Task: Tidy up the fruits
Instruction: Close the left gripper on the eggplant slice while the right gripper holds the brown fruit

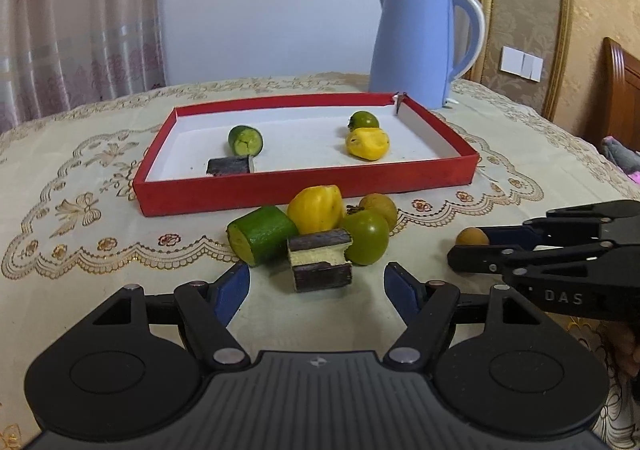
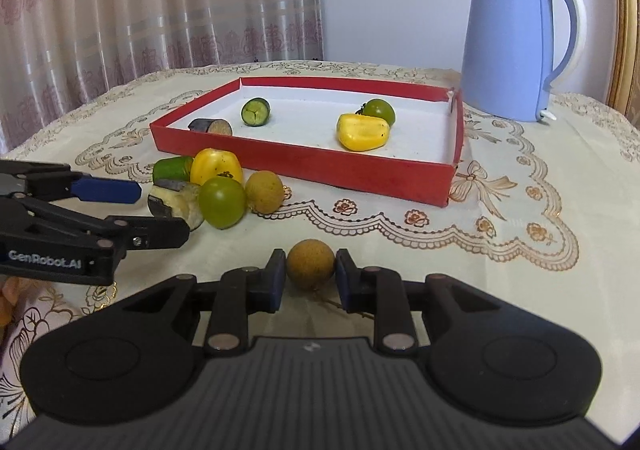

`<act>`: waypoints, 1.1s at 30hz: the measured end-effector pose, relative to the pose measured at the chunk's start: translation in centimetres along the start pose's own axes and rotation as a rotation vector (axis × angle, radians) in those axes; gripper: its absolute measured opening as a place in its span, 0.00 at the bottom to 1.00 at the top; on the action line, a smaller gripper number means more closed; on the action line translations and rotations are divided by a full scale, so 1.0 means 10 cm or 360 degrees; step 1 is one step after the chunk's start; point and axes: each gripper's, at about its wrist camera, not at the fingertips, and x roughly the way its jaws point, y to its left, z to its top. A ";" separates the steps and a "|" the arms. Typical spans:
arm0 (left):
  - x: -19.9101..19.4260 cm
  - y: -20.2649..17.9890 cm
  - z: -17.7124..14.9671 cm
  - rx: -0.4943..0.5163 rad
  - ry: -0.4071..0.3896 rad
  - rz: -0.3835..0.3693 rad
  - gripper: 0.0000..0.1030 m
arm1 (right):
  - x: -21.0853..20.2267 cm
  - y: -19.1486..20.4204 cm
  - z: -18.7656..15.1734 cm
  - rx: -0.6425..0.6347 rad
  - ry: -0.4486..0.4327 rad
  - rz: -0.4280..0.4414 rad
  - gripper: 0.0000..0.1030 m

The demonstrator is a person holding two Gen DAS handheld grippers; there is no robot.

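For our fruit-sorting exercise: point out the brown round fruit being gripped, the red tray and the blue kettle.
brown round fruit (image 2: 310,262), right wrist view, centre of its skin.
red tray (image 2: 352,173), right wrist view, near outer wall.
blue kettle (image 2: 504,45), right wrist view, middle of its body.

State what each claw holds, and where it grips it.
Right claw: shut on the small brown round fruit, pads on its two sides. Left claw: open, holding nothing.
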 end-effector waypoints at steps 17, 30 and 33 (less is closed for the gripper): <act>0.14 0.03 0.06 -0.0050 0.0054 0.0044 0.72 | -0.01 -0.02 0.00 0.0035 -0.0002 0.0023 0.24; 0.19 0.05 0.09 -0.0057 0.0086 0.0051 0.59 | -0.01 -0.02 0.00 0.0035 -0.0003 0.0024 0.25; 0.20 0.06 0.10 -0.0061 0.0085 0.0054 0.55 | -0.01 -0.02 0.00 0.0035 -0.0003 0.0024 0.25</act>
